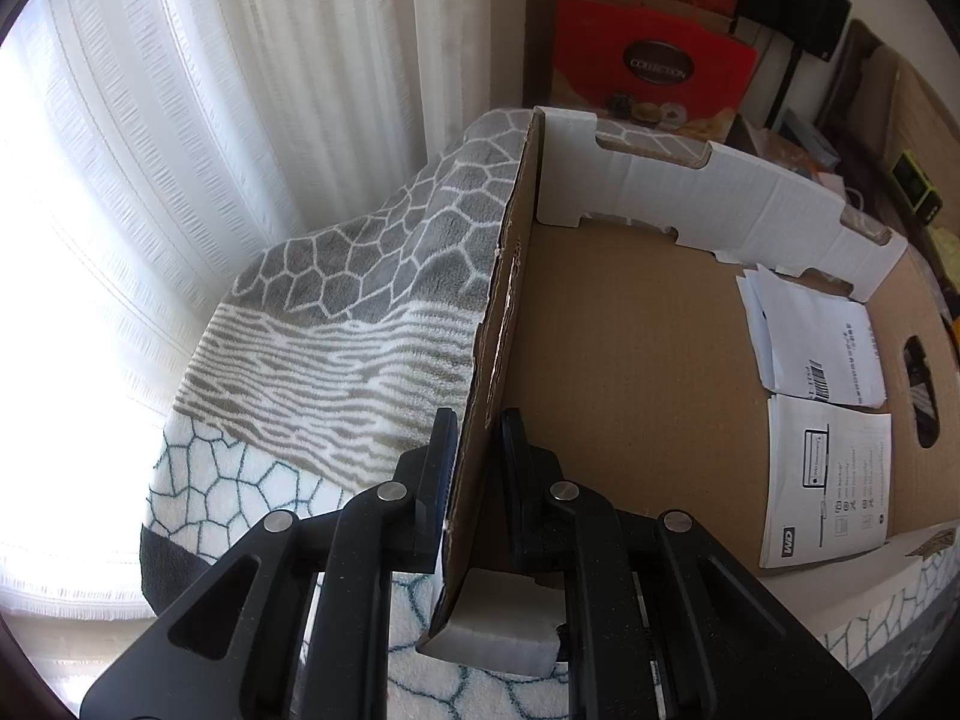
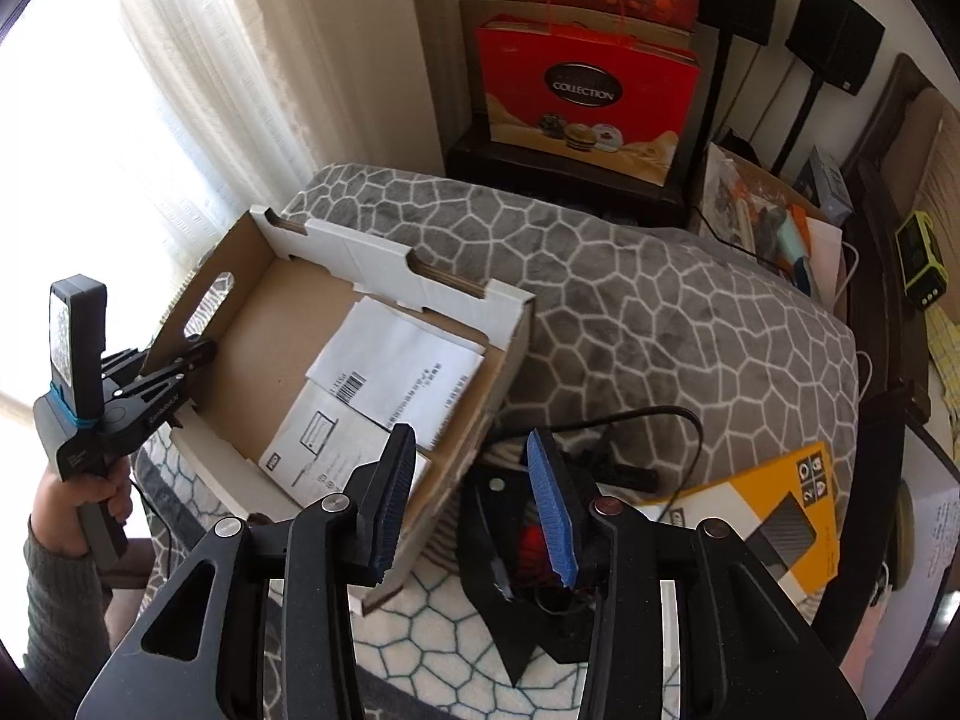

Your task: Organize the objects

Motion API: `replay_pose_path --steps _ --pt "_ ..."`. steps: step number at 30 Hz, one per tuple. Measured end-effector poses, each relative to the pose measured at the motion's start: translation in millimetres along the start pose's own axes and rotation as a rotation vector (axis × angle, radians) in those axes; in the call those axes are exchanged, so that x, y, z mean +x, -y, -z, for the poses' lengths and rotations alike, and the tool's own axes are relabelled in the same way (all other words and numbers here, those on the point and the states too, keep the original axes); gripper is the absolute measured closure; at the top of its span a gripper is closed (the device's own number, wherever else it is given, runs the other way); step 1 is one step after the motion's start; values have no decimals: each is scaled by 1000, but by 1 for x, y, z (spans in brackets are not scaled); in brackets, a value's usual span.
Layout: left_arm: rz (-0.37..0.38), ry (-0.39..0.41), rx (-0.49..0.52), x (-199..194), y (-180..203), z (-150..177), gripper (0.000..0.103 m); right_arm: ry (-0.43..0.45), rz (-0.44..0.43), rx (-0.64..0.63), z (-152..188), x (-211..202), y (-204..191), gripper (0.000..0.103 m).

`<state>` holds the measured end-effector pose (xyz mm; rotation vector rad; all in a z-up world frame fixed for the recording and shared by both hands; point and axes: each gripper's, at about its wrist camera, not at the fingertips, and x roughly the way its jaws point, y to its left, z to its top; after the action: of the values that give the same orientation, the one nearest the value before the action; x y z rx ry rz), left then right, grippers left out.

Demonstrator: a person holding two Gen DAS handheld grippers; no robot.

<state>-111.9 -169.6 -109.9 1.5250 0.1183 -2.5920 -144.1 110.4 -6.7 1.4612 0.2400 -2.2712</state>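
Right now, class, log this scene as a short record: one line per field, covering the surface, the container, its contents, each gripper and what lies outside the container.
surface: grey and white patterned fleece blanket
container: shallow brown cardboard box, open top, on the blanket
contents: white printed paper leaflets lying flat inside
left gripper: shut on the box's side wall
right gripper: open, holding nothing, above the box's near corner
outside box: yellow hard-drive carton and black cable on the blanket
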Motion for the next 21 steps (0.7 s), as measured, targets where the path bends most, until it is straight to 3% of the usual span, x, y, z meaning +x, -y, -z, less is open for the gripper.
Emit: replay_pose_path --steps 21 --pt "-15 2 4 -1 0 0 90 27 123 238 58 -33 132 57"
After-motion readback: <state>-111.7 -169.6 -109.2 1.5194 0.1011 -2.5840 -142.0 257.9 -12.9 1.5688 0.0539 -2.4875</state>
